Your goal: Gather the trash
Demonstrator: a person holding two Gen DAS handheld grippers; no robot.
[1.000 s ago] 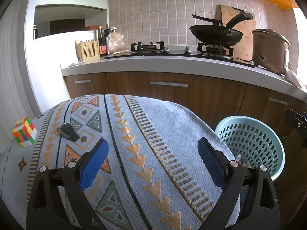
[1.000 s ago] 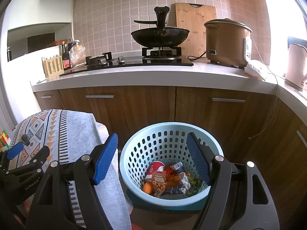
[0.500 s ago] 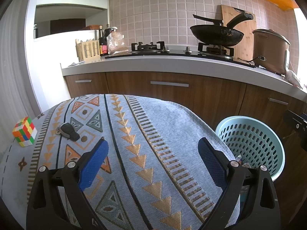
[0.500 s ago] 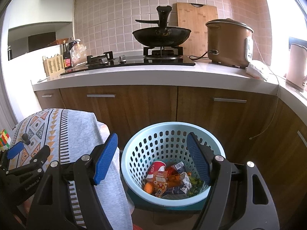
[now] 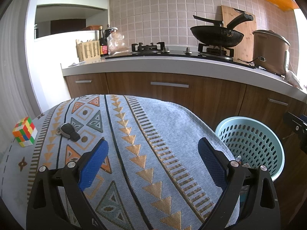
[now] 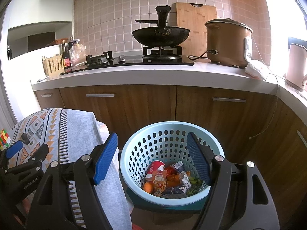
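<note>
A light blue perforated basket (image 6: 165, 140) stands on the floor beside the table and holds several pieces of trash (image 6: 167, 178): a red cup, small cartons, an orange. It also shows in the left wrist view (image 5: 253, 143). My right gripper (image 6: 151, 153) is open and empty, hanging over the basket's mouth. My left gripper (image 5: 153, 153) is open and empty, low over the patterned tablecloth (image 5: 134, 134). The left gripper also shows at the left edge of the right wrist view (image 6: 25, 149).
A black car key (image 5: 69, 132) and a colourful puzzle cube (image 5: 25, 134) lie on the table's left side. Behind are wooden cabinets (image 6: 134, 105), a counter with a stove, a wok (image 6: 161, 34), a rice cooker (image 6: 228, 42) and a kettle (image 6: 295, 65).
Almost nothing has moved. Both grippers stay open; the right wrist view has drifted very slightly.
</note>
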